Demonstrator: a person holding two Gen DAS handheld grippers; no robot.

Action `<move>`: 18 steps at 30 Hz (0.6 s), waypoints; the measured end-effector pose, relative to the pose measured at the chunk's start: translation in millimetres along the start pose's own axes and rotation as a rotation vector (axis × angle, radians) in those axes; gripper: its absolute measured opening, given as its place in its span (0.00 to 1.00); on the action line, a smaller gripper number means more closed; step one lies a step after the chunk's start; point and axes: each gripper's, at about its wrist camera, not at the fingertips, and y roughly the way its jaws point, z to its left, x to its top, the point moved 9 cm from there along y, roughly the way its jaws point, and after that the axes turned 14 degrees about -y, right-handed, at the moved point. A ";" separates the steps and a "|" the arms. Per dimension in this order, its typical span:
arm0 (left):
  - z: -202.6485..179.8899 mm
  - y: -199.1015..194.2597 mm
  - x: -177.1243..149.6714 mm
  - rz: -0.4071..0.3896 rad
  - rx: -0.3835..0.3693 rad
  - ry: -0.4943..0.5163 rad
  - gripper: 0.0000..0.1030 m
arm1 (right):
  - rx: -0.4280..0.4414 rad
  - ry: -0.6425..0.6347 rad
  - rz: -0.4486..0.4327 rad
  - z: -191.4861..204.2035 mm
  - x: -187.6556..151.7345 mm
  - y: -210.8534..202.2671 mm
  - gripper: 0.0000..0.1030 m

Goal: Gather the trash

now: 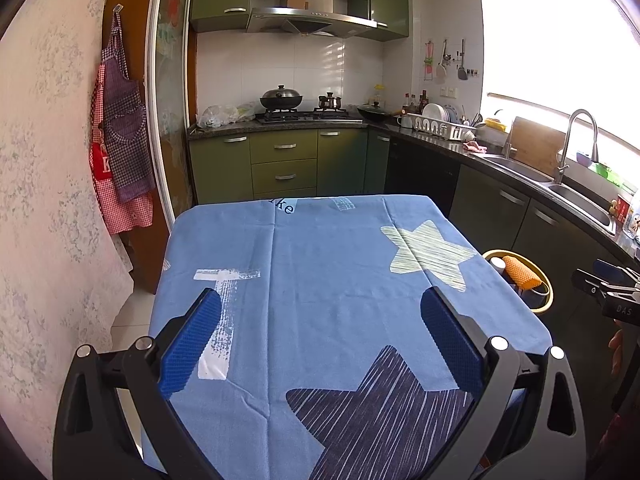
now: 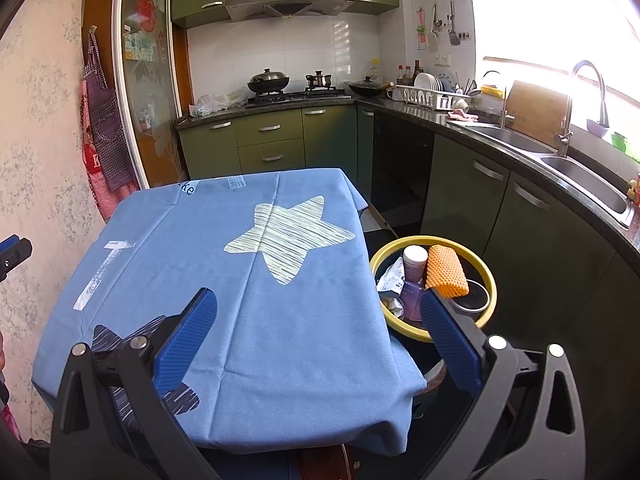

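A yellow-rimmed bin [image 2: 490,280] stands on the floor right of the table; it also shows in the left wrist view [image 1: 548,292]. In it lie an orange foam net [image 2: 445,274], a white-capped bottle [image 2: 414,260], a crumpled white wrapper [image 2: 390,280] and a round dark lid [image 2: 472,298]. The net also shows in the left wrist view [image 1: 520,272]. My left gripper [image 1: 322,324] is open and empty above the blue star-print tablecloth [image 1: 320,264]. My right gripper [image 2: 316,320] is open and empty above the table's right part, its right finger [image 2: 448,336] over the bin's near rim.
The table with the blue cloth [image 2: 224,280] fills the foreground. Green cabinets [image 2: 272,144] with a stove and pots stand behind. A dark counter with a sink [image 2: 592,184] and faucet runs along the right. Aprons [image 1: 120,140] hang on the left wall.
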 end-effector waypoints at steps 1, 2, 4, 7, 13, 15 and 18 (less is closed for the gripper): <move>-0.1 0.0 0.0 0.000 0.000 0.001 0.96 | 0.000 0.000 0.000 0.1 0.2 0.1 0.94; -0.2 0.0 0.1 0.001 0.001 0.001 0.96 | 0.001 0.001 0.000 0.2 0.1 0.1 0.94; 0.1 0.3 -0.1 0.001 0.000 0.001 0.96 | 0.002 0.001 0.000 0.1 0.2 1.1 0.94; 0.5 0.8 -0.3 0.004 0.003 0.002 0.96 | 0.001 0.000 0.001 0.0 0.3 0.7 0.94; 1.1 1.4 0.4 0.003 0.003 0.002 0.96 | 0.002 0.001 -0.003 0.2 0.5 1.0 0.94; 0.7 1.5 0.5 0.003 0.003 0.000 0.96 | 0.003 0.001 -0.003 0.2 0.5 1.0 0.94; 1.3 2.4 0.2 0.006 0.005 0.000 0.96 | 0.003 0.002 -0.003 0.2 0.4 1.1 0.94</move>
